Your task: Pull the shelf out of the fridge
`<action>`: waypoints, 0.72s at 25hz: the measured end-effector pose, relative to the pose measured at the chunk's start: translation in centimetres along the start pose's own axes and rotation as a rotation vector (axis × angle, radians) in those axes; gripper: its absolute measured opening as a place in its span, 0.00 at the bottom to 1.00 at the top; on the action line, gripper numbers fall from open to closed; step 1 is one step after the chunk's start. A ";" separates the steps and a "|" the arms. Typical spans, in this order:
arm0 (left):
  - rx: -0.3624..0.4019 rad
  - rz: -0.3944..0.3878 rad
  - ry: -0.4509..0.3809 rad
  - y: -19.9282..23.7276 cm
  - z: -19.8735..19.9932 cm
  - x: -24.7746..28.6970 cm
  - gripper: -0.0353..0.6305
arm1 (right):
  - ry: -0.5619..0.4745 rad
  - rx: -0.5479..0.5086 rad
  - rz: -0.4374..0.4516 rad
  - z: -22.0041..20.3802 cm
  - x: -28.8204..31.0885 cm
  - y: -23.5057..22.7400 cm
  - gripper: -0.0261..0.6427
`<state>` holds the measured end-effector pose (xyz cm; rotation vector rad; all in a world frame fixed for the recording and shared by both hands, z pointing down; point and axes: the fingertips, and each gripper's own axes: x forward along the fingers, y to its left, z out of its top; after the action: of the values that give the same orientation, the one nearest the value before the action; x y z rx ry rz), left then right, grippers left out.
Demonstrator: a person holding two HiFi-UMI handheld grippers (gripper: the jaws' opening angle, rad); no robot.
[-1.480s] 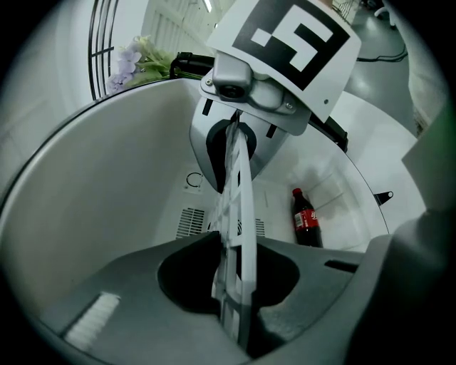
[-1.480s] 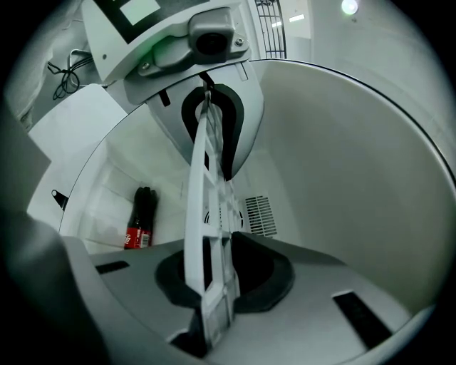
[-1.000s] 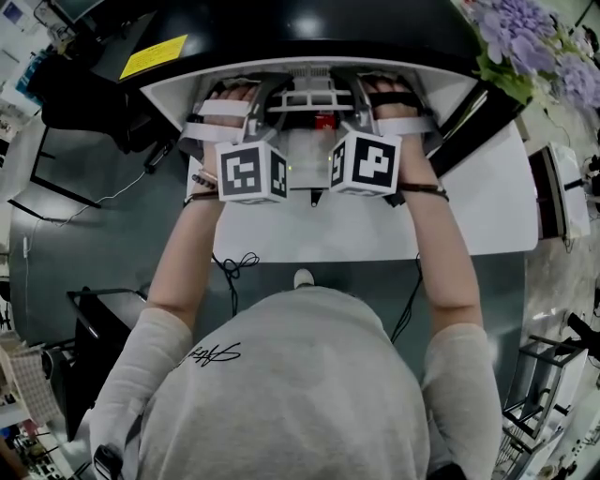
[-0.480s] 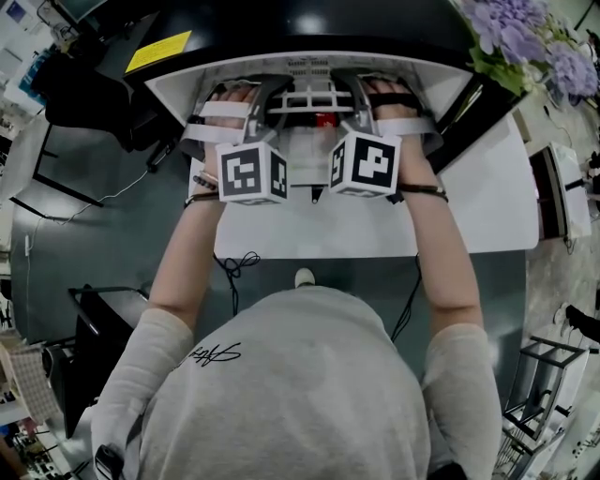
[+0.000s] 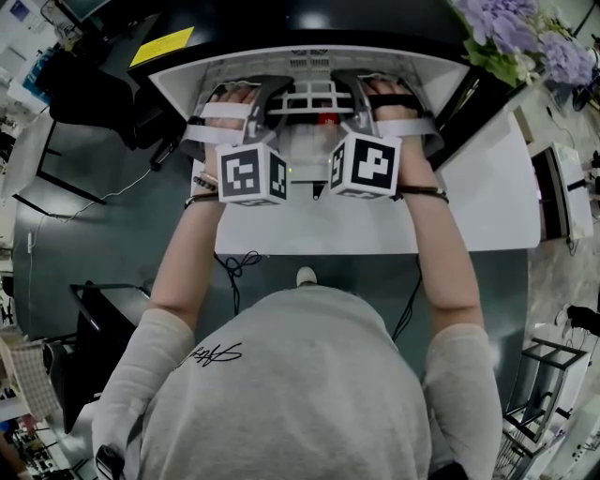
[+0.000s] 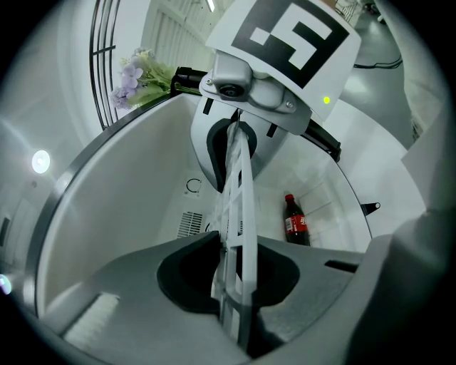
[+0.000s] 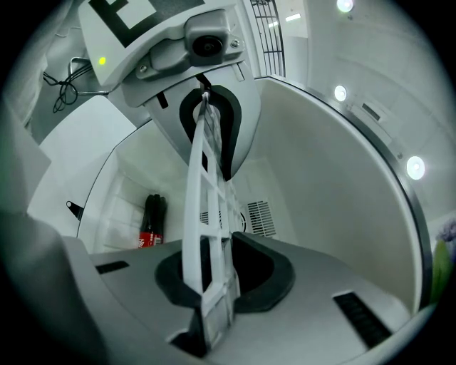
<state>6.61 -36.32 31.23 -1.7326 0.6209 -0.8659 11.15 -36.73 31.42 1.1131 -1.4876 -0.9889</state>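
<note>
Two jaw pairs, the left gripper (image 6: 231,279) and the right gripper (image 7: 212,276), stay clamped on the shelf (image 5: 309,97). It still lies inside the fridge (image 5: 173,86), unmoved, so I think the pull has hardly begun.

1. Yellow sticker (image 5: 161,45) on the fridge's (image 5: 375,28) dark top: there's print on it, way too small to read.
2. Bottle (image 6: 294,221) inside has a red label (image 6: 293,227) with white lettering, can't make it out.
3. Dark handwriting-style scribble (image 5: 214,353) on the shirt (image 5: 291,394) shoulder, not legible either.
</note>
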 end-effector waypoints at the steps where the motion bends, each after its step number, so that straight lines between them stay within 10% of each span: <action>1: 0.001 -0.001 0.002 0.0 0.0 -0.1 0.12 | -0.002 0.001 0.000 0.1 -0.1 0.0 0.11; 18: -0.004 -0.006 0.004 -0.6 0.6 -1.7 0.12 | -0.002 0.005 0.005 0.6 -1.7 0.4 0.11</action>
<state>6.06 -34.55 31.23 -1.7374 0.6199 -0.8731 10.65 -34.97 31.35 1.1116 -1.4951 -0.9834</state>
